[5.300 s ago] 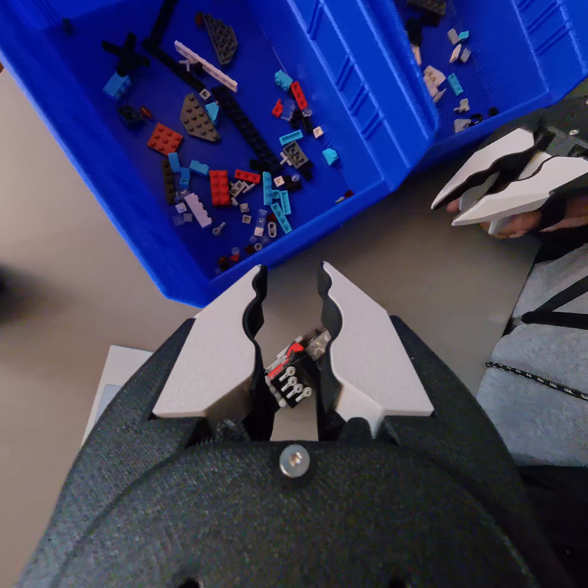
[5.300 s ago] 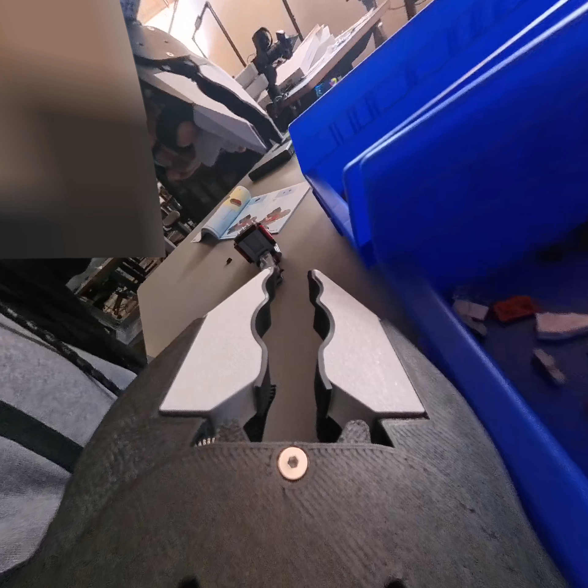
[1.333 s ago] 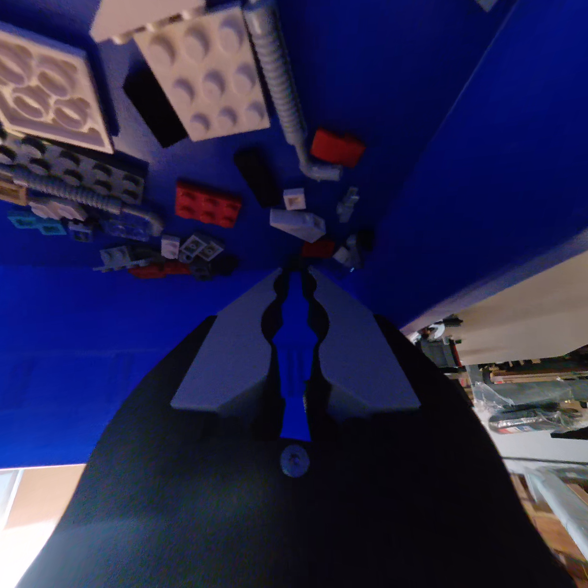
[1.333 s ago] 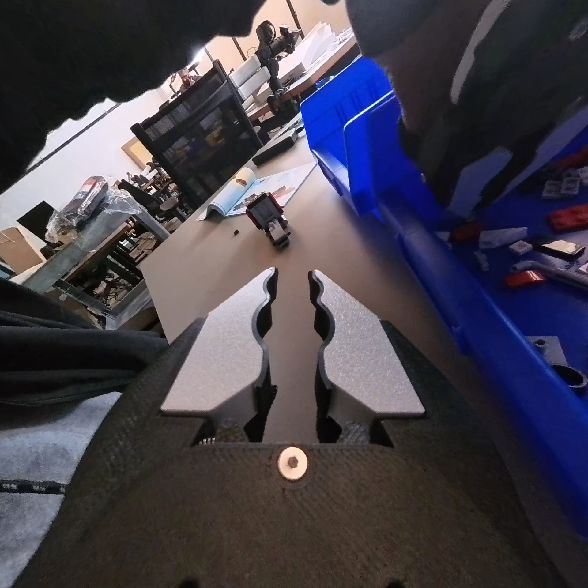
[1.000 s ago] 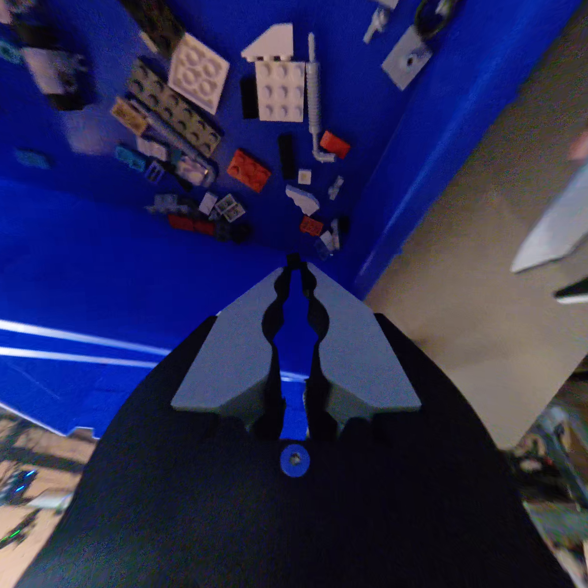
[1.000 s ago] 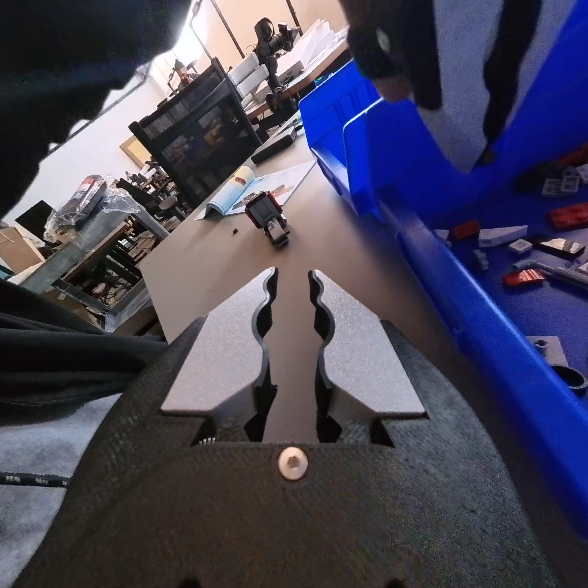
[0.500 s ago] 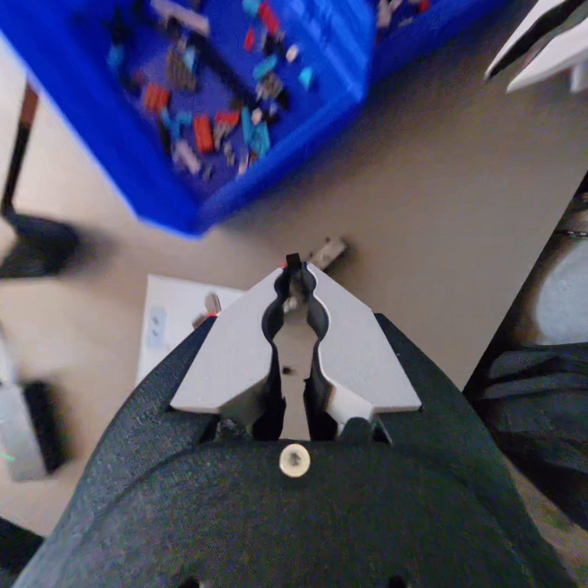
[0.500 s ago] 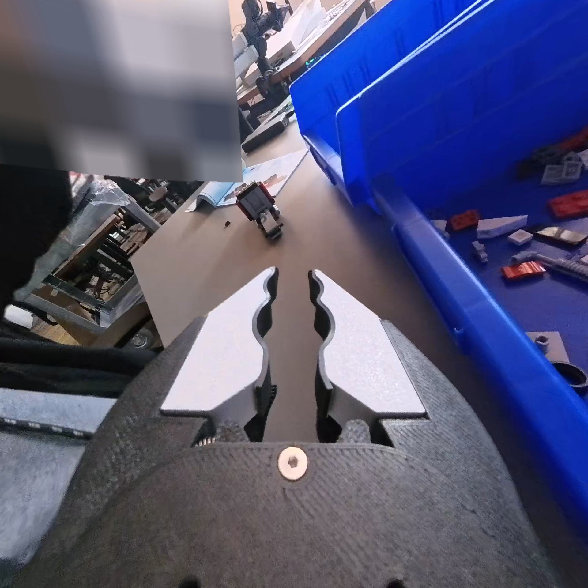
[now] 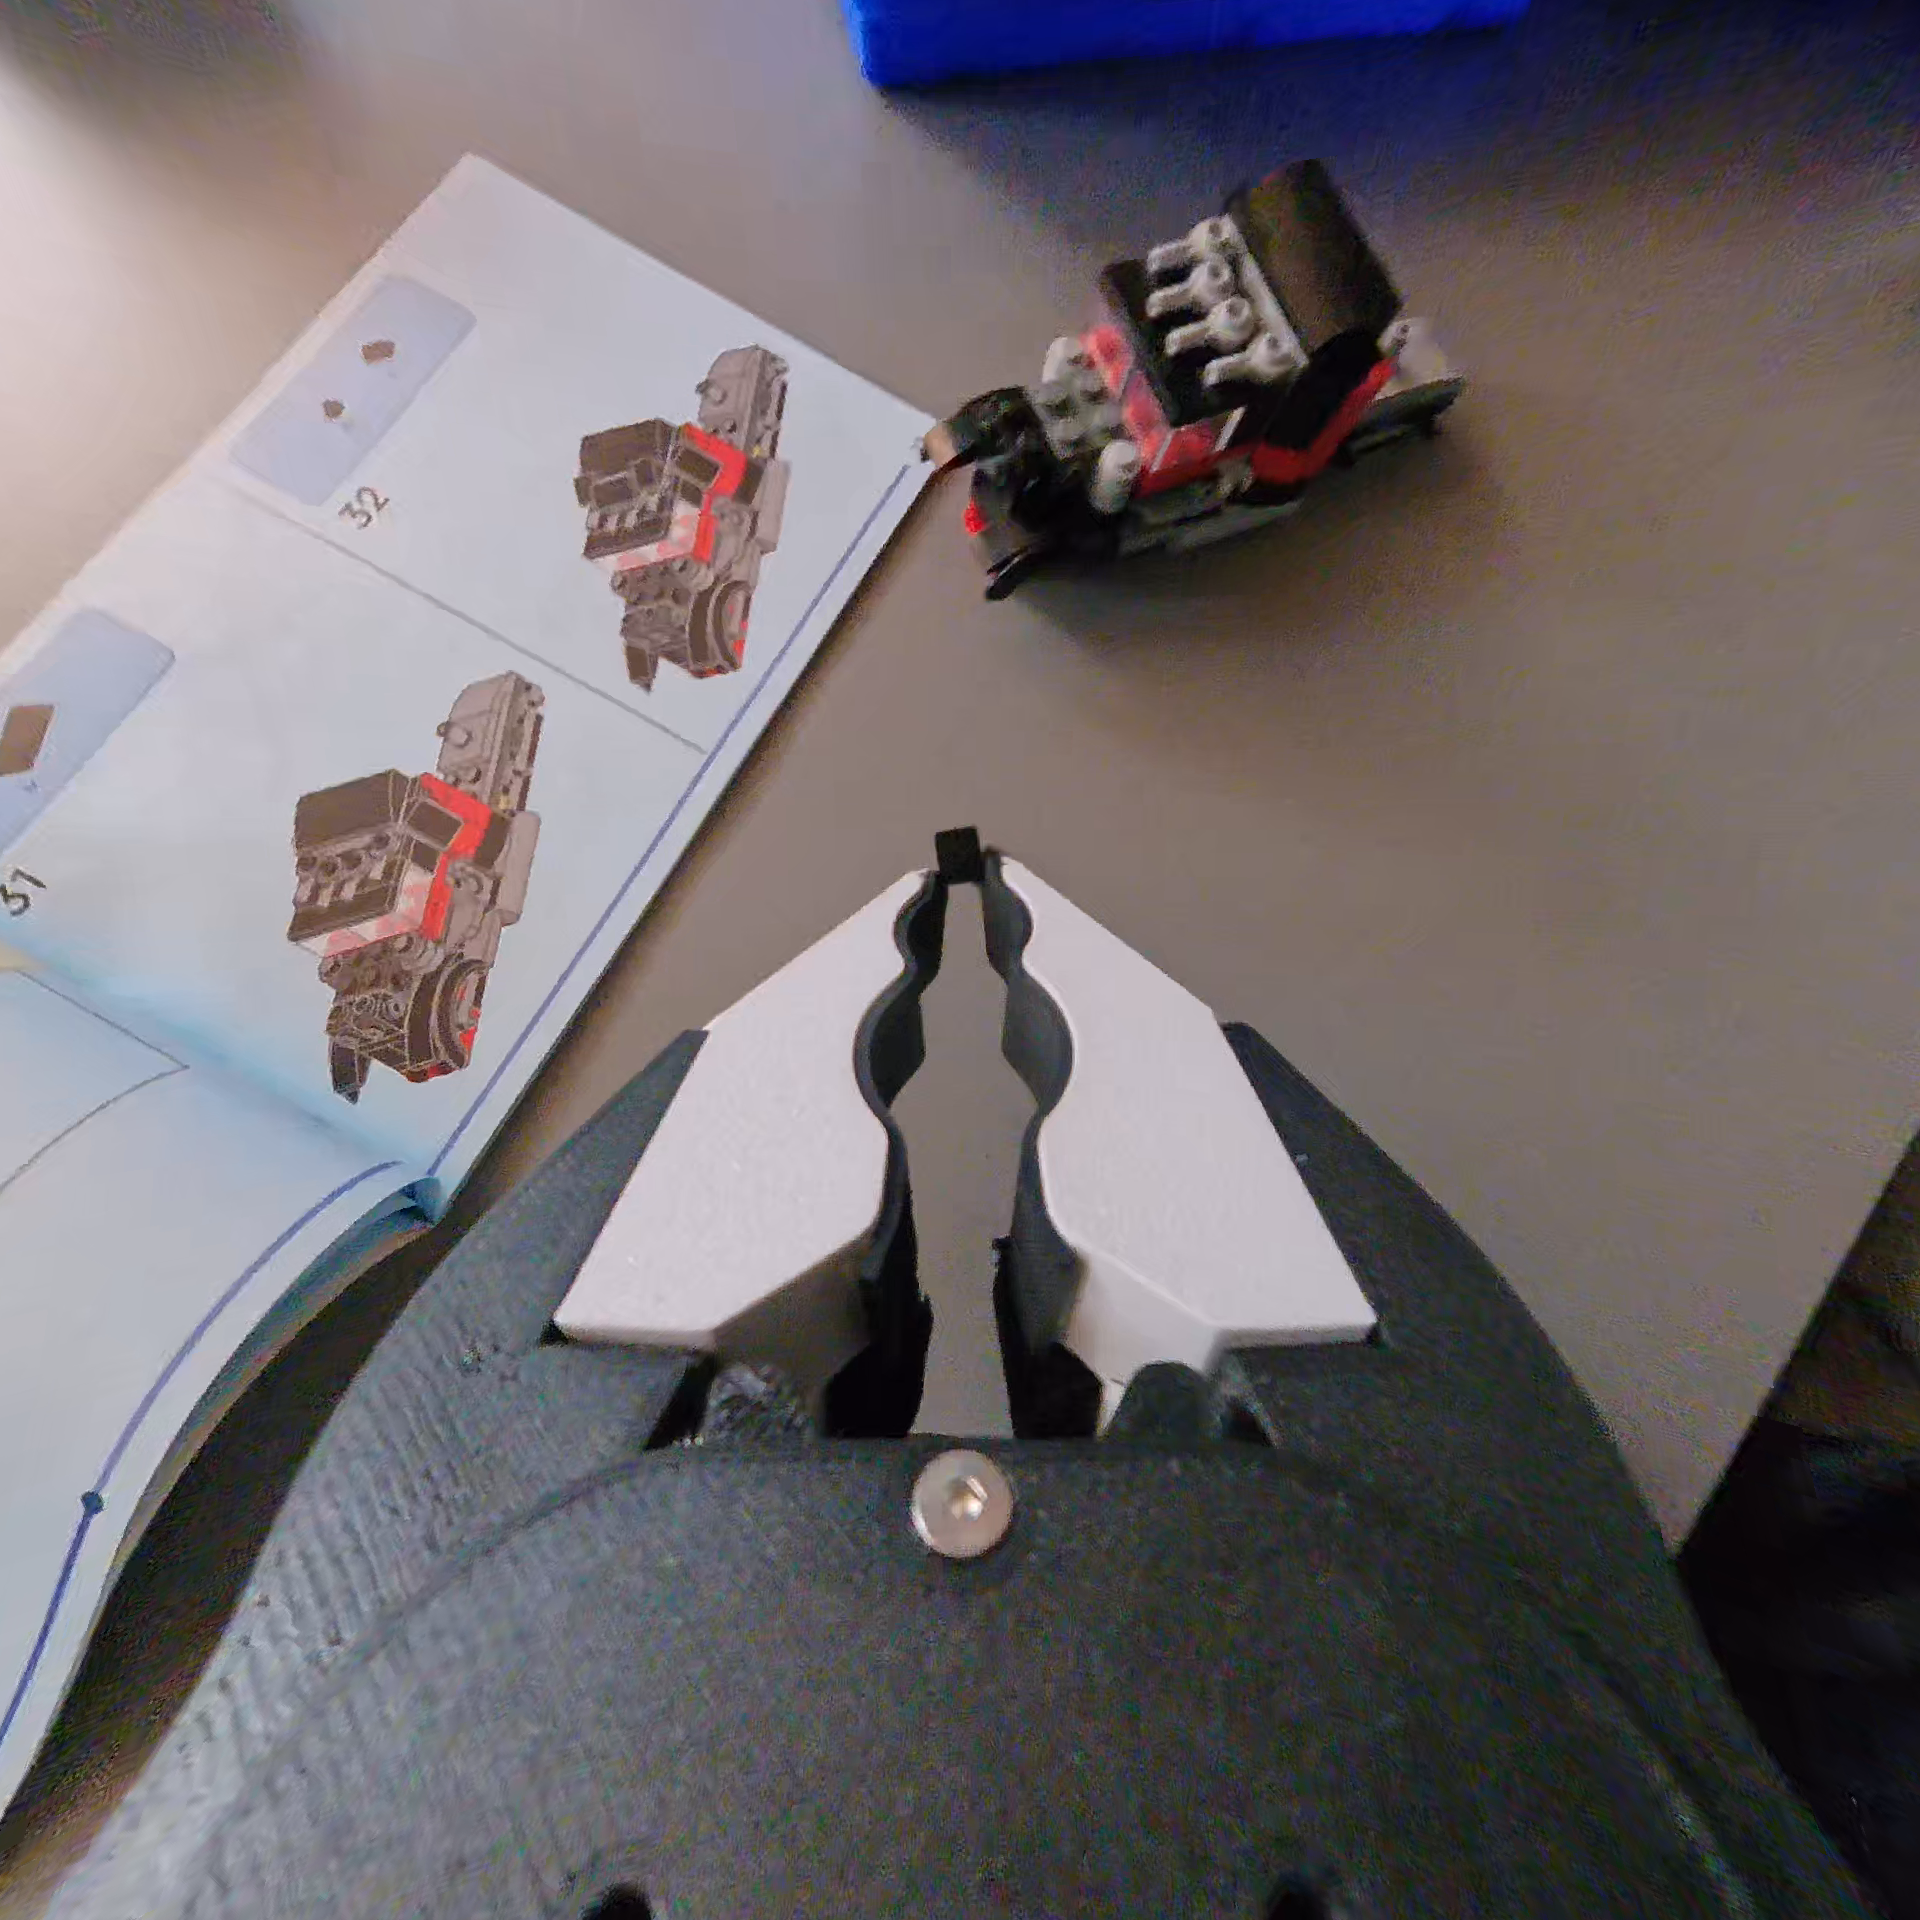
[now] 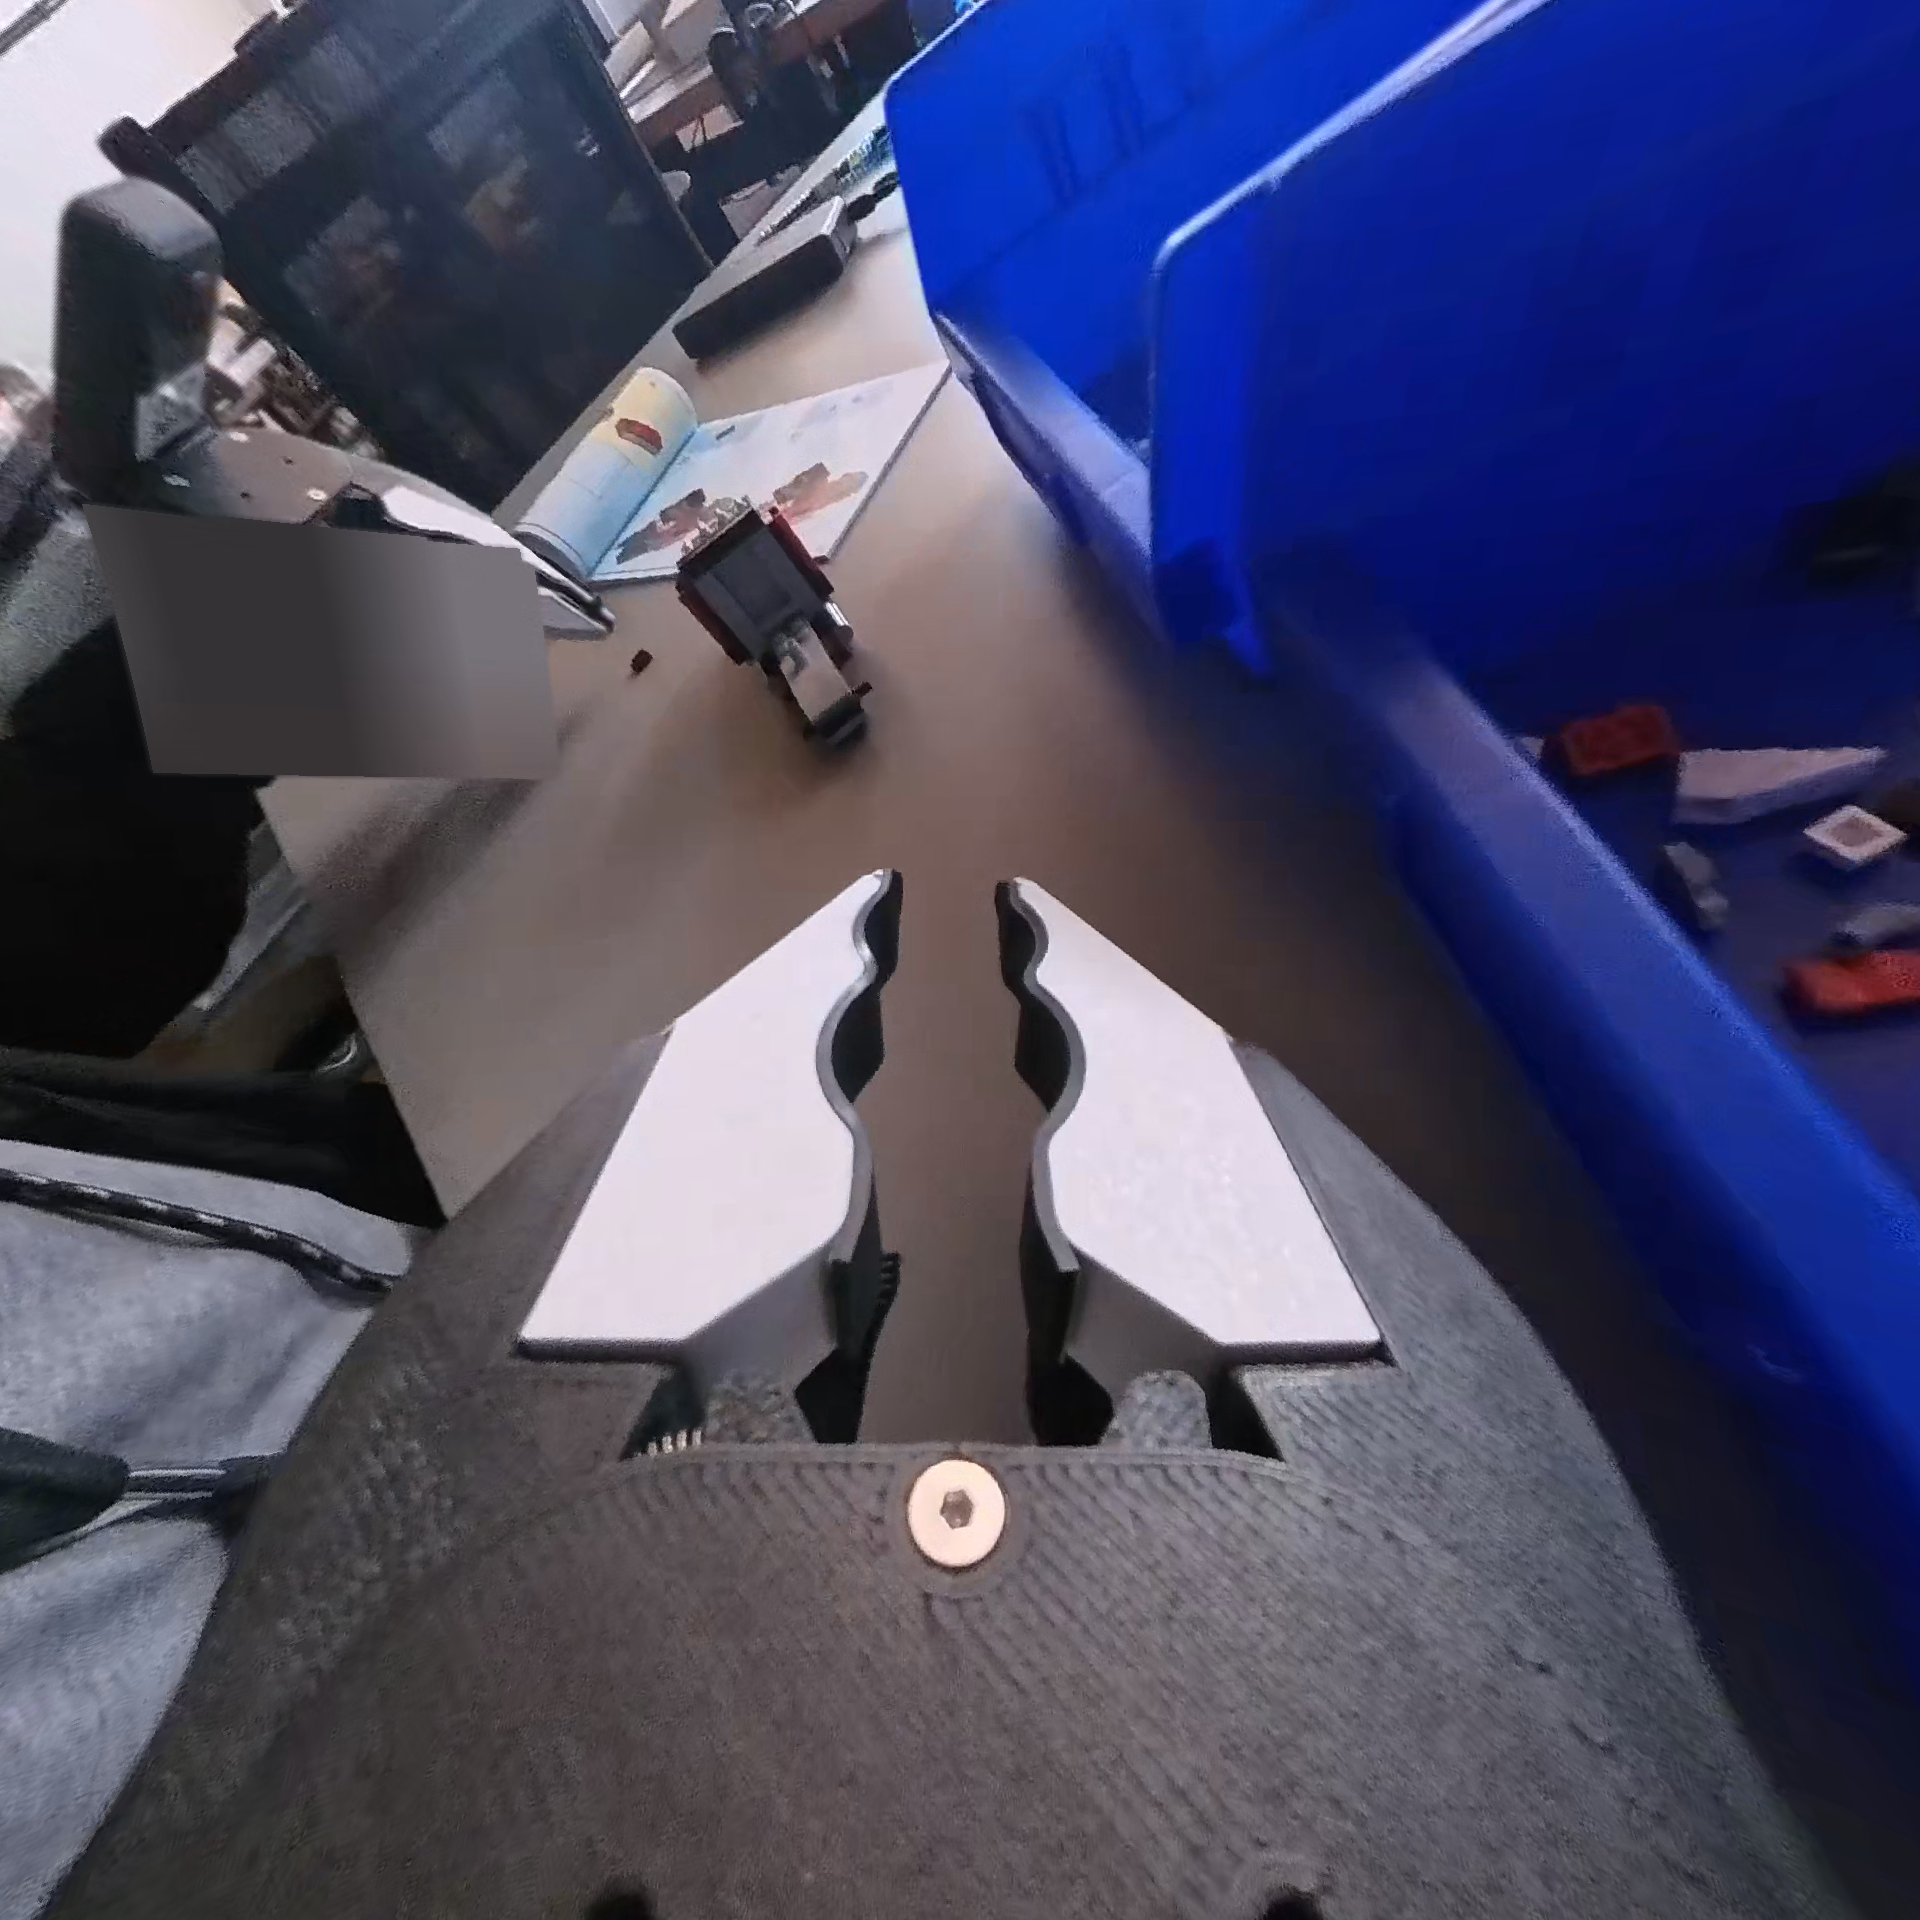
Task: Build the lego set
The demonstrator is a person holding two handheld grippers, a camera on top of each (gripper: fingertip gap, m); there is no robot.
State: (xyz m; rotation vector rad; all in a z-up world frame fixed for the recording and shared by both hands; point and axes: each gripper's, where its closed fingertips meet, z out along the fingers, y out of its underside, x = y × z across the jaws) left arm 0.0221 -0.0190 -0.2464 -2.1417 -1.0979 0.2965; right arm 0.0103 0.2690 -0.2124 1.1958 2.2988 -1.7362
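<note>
since the blurred sweep past the bins, the left gripper (image 9: 961, 868) had settled low over the table (image 9: 1455, 831), its jaws pinching a tiny black piece (image 9: 957, 854); the half-built lego model (image 9: 1205, 395) lay beyond, right of the open manual (image 9: 364, 727). right wrist view: the right gripper (image 10: 945, 899) stood narrowly open and empty, with the model (image 10: 774, 623) far ahead, left of the blue bins (image 10: 1507, 416).

My left gripper (image 9: 961, 883): black coarse-textured printed body, layer lines visible, wide rounded shell. Two pale grey wedge fingers (image 9: 774, 1122), flat tops, wavy black inner pads. One silver hex-socket screw at centre below finger roots; two small holes at bottom edge.

My right gripper (image 10: 945, 899): same build, black grained shell, light grey fingers (image 10: 1153, 1164), scalloped dark inner edges, toothed rack visible at left finger base, silver hex screw centred.

My clothing: grey fabric garment (image 10: 125, 1309), black cord across it.
</note>
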